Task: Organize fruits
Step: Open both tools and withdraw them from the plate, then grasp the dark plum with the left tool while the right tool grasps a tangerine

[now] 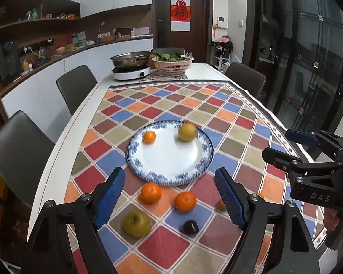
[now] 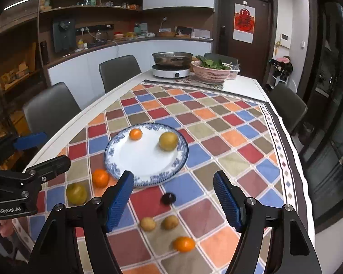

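Between the left claw [image 1: 169, 199]'s wide-spread, empty blue pads lie a dull green apple [image 1: 136, 223], two glossy oranges [image 1: 151, 193] [image 1: 185, 201] and a dark plum [image 1: 191, 227] on the chequered bench [image 1: 217, 123]. Just beyond the claw sits the blue-rimmed white plate [image 1: 135, 146], holding a small orange [image 1: 149, 136] and a yellow-green pear [image 1: 187, 132]. Right of it, the right claw [image 2: 173, 198] also gapes empty, above two tan fruits [image 2: 147, 223] [image 2: 170, 222] and another orange [image 2: 184, 243].

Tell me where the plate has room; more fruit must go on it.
The blue-rimmed white plate is bare across its middle and near half, below the small orange and yellow-green pear at its far rim. The cloth by its near edge is crowded with fruit.
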`<state>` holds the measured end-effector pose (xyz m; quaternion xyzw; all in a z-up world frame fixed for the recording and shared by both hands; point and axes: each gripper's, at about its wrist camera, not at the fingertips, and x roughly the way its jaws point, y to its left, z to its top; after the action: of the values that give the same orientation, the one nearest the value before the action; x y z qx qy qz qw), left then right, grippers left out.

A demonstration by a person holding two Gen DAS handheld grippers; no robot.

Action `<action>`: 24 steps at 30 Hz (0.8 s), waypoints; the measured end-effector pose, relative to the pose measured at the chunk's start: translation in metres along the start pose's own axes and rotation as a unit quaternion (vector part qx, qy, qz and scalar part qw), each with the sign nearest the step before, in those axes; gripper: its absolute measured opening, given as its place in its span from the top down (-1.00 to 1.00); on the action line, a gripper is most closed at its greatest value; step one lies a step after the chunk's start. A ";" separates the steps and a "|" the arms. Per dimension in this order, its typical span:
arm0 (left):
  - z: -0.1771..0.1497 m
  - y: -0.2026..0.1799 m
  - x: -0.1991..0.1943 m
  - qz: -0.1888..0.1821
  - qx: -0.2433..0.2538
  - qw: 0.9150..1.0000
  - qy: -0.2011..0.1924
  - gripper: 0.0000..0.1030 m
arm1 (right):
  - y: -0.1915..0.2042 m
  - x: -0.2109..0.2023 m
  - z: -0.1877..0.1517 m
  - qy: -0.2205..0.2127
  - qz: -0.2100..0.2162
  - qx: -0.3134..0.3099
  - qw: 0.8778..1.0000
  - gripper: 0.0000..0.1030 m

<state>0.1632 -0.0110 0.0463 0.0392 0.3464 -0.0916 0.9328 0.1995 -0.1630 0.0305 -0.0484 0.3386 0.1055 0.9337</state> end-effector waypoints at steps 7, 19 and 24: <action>-0.026 -0.011 -0.001 0.005 0.012 1.000 0.008 -0.57 | -0.006 -0.002 -0.032 0.023 -0.004 0.023 0.999 -0.40; -0.062 -0.019 0.035 -0.010 0.020 0.997 0.069 -0.56 | -0.014 0.017 -0.074 0.070 -0.021 0.047 0.996 -0.40; -0.076 -0.019 0.051 -0.017 0.022 0.995 0.096 -0.56 | -0.014 0.030 -0.088 0.095 -0.025 0.045 0.994 -0.40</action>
<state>0.1483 -0.0269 -0.0447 0.0628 0.4328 -0.1111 0.8924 0.1699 -0.1857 -0.0562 -0.0245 0.4288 0.0616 0.9010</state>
